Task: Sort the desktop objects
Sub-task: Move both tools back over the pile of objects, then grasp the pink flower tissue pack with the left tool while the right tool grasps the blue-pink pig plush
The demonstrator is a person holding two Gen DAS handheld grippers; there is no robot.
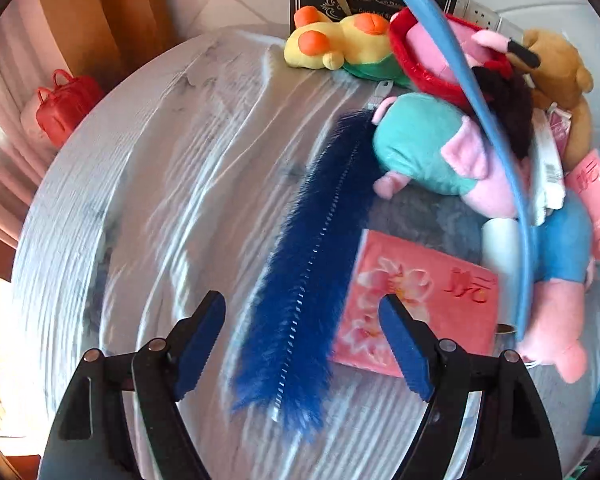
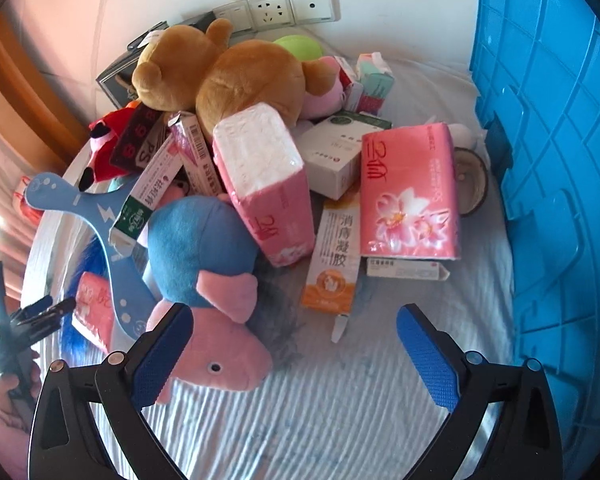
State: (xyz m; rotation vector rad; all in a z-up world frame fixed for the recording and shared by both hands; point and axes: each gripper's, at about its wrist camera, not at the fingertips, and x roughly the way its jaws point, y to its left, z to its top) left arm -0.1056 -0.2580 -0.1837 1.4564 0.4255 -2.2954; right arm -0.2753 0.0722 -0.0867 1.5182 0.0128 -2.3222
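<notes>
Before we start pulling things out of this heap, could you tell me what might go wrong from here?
1. The blue boomerang lies across the heap under a green-and-white box; lifting it could tip that box.
2. The open left gripper straddles the blue furry strip beside a pink tissue pack; closing may snag both.
3. The open right gripper sits close to the pig plush, likely nudging it.

A white wall socket panel [image 2: 276,10] sat on the tiled wall behind the table; a red handbag [image 1: 66,106] stood on the floor near an orange curtain [image 1: 112,4]
</notes>
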